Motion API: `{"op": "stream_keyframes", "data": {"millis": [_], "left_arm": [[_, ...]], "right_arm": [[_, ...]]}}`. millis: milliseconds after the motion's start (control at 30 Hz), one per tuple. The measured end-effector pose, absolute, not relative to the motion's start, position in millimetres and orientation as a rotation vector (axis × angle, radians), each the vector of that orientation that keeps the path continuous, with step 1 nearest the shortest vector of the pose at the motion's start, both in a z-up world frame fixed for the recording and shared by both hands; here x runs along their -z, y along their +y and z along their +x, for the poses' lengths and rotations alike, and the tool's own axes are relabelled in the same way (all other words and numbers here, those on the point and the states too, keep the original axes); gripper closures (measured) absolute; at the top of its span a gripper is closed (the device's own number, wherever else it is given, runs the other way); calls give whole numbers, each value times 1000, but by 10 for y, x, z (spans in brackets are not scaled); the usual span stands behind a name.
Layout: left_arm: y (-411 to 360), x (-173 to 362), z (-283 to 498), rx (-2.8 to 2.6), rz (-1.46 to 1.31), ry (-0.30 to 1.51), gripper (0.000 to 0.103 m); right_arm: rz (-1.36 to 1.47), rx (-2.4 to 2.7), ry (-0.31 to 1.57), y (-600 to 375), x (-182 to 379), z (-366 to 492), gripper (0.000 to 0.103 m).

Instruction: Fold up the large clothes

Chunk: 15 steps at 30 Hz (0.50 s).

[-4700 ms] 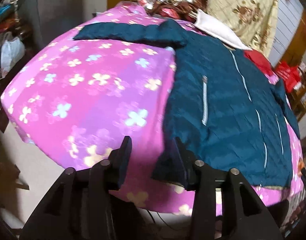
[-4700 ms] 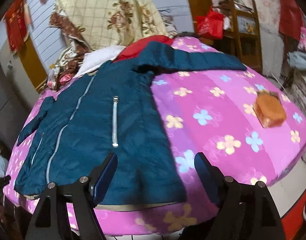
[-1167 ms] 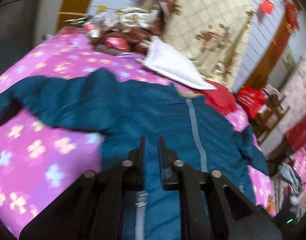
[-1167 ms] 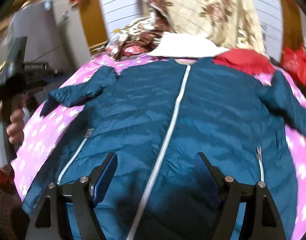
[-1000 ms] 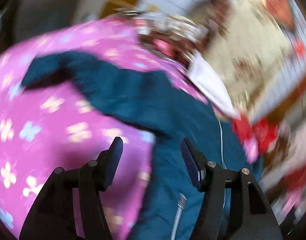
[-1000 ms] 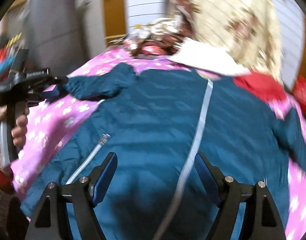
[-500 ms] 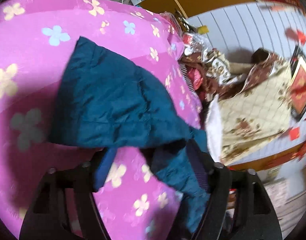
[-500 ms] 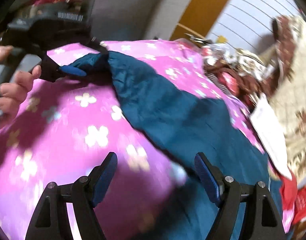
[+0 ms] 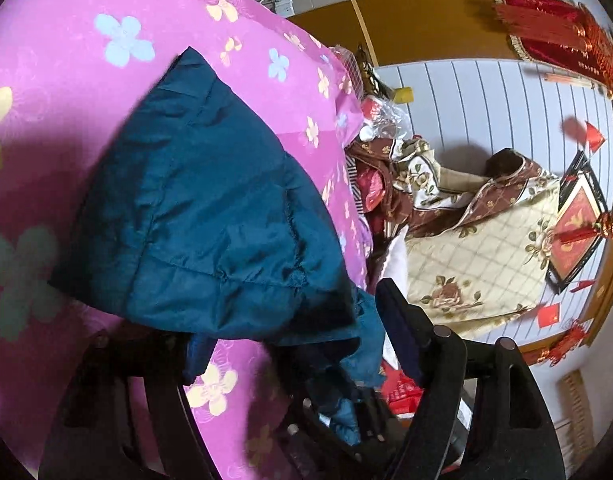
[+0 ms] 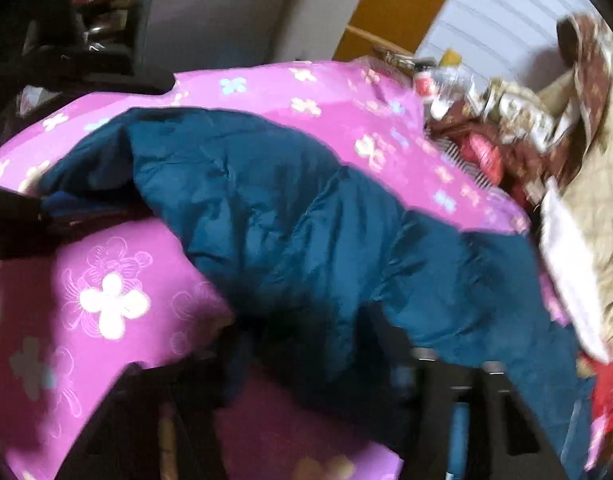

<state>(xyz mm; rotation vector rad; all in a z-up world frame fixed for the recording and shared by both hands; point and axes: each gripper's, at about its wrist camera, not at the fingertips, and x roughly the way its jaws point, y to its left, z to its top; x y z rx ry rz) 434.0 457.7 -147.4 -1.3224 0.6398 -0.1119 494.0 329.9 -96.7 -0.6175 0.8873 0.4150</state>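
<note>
- Nearest the left wrist camera, the left gripper (image 9: 294, 340) has its two fingers spread wide, one blue pad (image 9: 198, 354) low on the left and the other standing up on the right; dark teal cloth drapes over and between them, but nothing shows them pinching it — released, as far as can be seen.
- In the right wrist view, the right gripper (image 10: 326, 364) is blurred and mostly buried under the same cloth; I cannot tell whether it is clenched or released.
- The teal puffer jacket (image 10: 306, 216) lies on the pink floral bedspread (image 10: 106, 300), with its sleeve (image 9: 198, 216) bunched up right in front of both grippers and running back toward the body of the garment on the right.
- At the left edge of the right wrist view, a dark shape with a blue pad touches the sleeve's end.
- Beyond the jacket — a white pillow (image 10: 566, 272), a cream checked quilt with rose prints (image 9: 478, 256), and a heap of brown patterned bedding (image 9: 390, 168).
- Farthest back, a white panelled wall (image 9: 486, 100) carries red hanging ornaments (image 9: 554, 36).
</note>
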Motion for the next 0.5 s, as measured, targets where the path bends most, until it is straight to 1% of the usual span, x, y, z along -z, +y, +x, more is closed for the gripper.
{"op": "stream_keyframes", "data": {"millis": [33, 67, 100, 133, 167, 200, 233, 267, 300, 400, 500], "left_arm": [[4582, 1469, 4337, 114, -1315, 639, 29], [4573, 1458, 4344, 114, -1299, 640, 29], [4558, 1445, 4356, 108, -1281, 642, 29], [4543, 1434, 4366, 102, -1266, 648, 33], [4519, 1414, 4378, 99, -1241, 655, 42], [4488, 1392, 4400, 114, -1219, 667, 67], [4454, 1359, 4421, 139, -1202, 677, 81], [4424, 1316, 4415, 151, -1185, 672, 87], [4384, 1251, 4397, 153, -1161, 663, 89], [4132, 935, 4362, 169, -1061, 656, 90], [3684, 458, 4310, 203, -923, 641, 91]], "right_arm": [[-610, -409, 904, 3295, 978, 4966, 88], [-607, -405, 902, 3291, 968, 4961, 90], [-594, -405, 897, 3274, 940, 4945, 95], [-574, -405, 901, 3240, 894, 4930, 97], [-552, -410, 903, 3200, 836, 4905, 98], [-527, -416, 900, 3148, 765, 4870, 98], [-503, -416, 893, 3080, 675, 4820, 99], [-478, -418, 888, 3007, 585, 4756, 99], [-433, -426, 885, 2894, 472, 4698, 99], [-341, -436, 861, 2601, 177, 4477, 100], [-230, -435, 836, 2205, -116, 4272, 100]]}}
